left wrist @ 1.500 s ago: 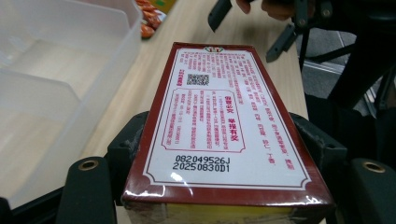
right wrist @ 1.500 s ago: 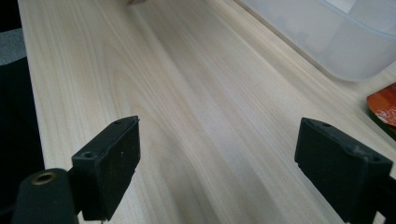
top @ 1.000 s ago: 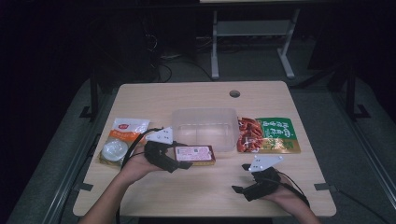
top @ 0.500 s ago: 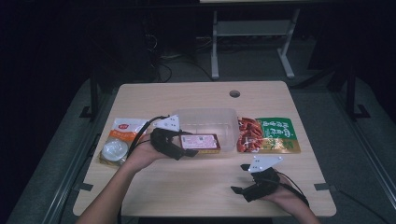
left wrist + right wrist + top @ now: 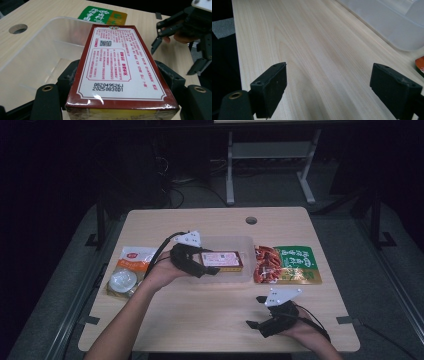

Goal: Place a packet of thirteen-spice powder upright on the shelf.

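Observation:
My left gripper (image 5: 212, 265) is shut on a flat red-and-white printed box (image 5: 221, 260), holding it over the clear plastic tub (image 5: 247, 270) at mid-table. In the left gripper view the box (image 5: 117, 67) lies lengthwise between both jaws, which press on its sides, with the tub (image 5: 37, 52) below and to its left. My right gripper (image 5: 256, 312) rests near the front right of the table, jaws wide open with bare wood between them (image 5: 327, 85).
A green and red snack packet (image 5: 287, 265) lies right of the tub. An orange and white packet (image 5: 131, 262) and a round white cup (image 5: 122, 281) sit at the left. A cable hole (image 5: 251, 220) marks the far side of the table.
My left gripper has carried the box up and away from the front of the tub to a spot over its inside. The right gripper has kept still.

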`<state>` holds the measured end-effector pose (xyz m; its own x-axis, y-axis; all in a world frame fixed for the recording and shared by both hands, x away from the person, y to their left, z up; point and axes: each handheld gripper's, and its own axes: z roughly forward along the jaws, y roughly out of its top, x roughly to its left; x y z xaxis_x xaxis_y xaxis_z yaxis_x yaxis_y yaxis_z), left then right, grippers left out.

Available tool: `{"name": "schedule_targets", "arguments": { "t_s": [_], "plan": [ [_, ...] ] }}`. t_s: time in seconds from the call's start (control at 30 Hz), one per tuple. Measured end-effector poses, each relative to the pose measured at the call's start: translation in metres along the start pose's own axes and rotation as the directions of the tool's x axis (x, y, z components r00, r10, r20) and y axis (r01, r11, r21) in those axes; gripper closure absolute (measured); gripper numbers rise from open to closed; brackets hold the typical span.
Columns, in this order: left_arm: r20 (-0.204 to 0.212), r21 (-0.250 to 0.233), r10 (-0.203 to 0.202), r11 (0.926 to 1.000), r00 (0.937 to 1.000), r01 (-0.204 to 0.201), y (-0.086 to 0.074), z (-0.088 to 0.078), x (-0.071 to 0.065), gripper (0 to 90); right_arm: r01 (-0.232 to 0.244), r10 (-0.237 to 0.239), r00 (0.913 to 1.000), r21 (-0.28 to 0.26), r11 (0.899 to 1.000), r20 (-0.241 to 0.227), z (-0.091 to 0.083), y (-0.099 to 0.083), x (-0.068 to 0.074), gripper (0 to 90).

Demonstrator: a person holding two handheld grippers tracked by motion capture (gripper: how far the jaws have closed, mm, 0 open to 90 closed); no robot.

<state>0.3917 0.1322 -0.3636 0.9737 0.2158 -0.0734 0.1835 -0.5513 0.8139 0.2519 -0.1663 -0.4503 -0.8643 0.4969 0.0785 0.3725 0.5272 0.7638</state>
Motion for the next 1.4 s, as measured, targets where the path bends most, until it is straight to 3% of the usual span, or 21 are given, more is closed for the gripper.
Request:
{"name": "schedule_targets", "arguments": {
  "t_s": [0.27,0.7,1.03,1.4],
  "plan": [
    [0.002,0.012,-0.008,0.9999,1.0000,0.008,0.009,0.013,0.014,31.1,-0.001,0.001,0.9999,-0.004,1.000,-0.014,0.000,0.000,0.002,13.7],
    [-0.008,0.074,0.004,0.9972,1.0000,-0.004,0.027,0.031,0.039,31.1,0.012,-0.012,0.9999,-0.011,1.000,-0.012,-0.001,-0.001,-0.002,13.7],
    [-0.011,0.124,0.023,0.9921,0.9997,-0.021,0.037,0.047,0.044,31.0,0.004,-0.004,0.9999,-0.006,1.000,-0.014,-0.002,-0.001,-0.003,13.7],
    [0.002,0.149,0.009,0.9888,1.0000,-0.009,0.032,0.062,0.047,30.9,0.001,-0.002,0.9999,-0.010,1.000,-0.012,-0.004,-0.002,-0.004,13.7]
  ]
}}
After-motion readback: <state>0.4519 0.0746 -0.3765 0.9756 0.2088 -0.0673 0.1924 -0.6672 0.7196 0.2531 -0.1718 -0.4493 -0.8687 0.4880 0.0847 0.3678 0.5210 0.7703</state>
